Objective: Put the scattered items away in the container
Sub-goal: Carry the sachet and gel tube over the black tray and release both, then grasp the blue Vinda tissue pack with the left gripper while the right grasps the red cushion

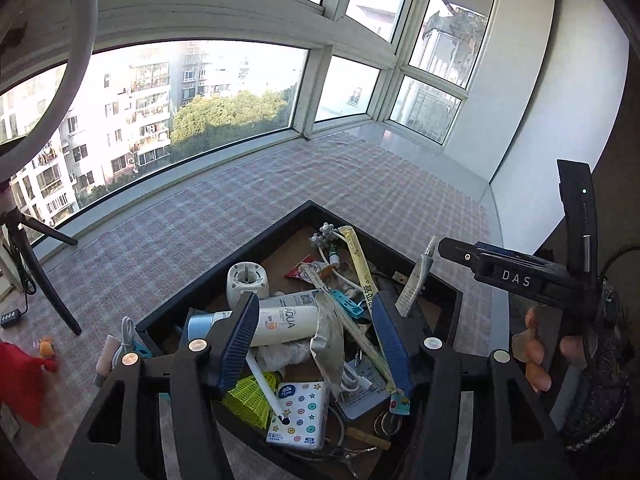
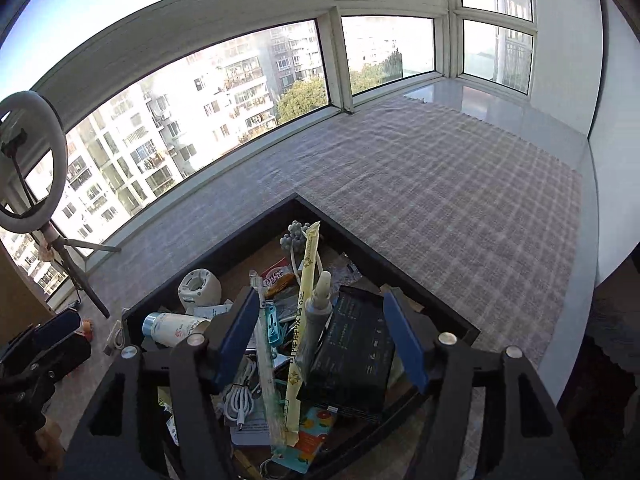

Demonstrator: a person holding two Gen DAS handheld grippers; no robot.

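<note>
A black container (image 1: 248,248) on the checked cloth holds a heap of items: an AQUA sunscreen bottle (image 1: 280,322), a white round device (image 1: 246,280), a yellow stick packet (image 1: 360,264), a silver foil pouch (image 1: 328,340), a shuttlecock (image 1: 252,396) and a dotted tissue pack (image 1: 300,412). My left gripper (image 1: 314,304) hovers open above the heap, its pads touching nothing. My right gripper (image 2: 322,300) is open over the same container (image 2: 384,256). A black box (image 2: 352,356), a grey tube (image 2: 320,304) and the yellow stick packet (image 2: 306,280) lie between its fingers, unpressed.
A ring light on a tripod (image 2: 32,160) stands at the left by the window. A white cable (image 1: 124,336) and a red item (image 1: 20,380) lie on the cloth left of the container. A hand (image 1: 536,356) grips the other device at the right. Checked cloth (image 1: 320,176) stretches beyond.
</note>
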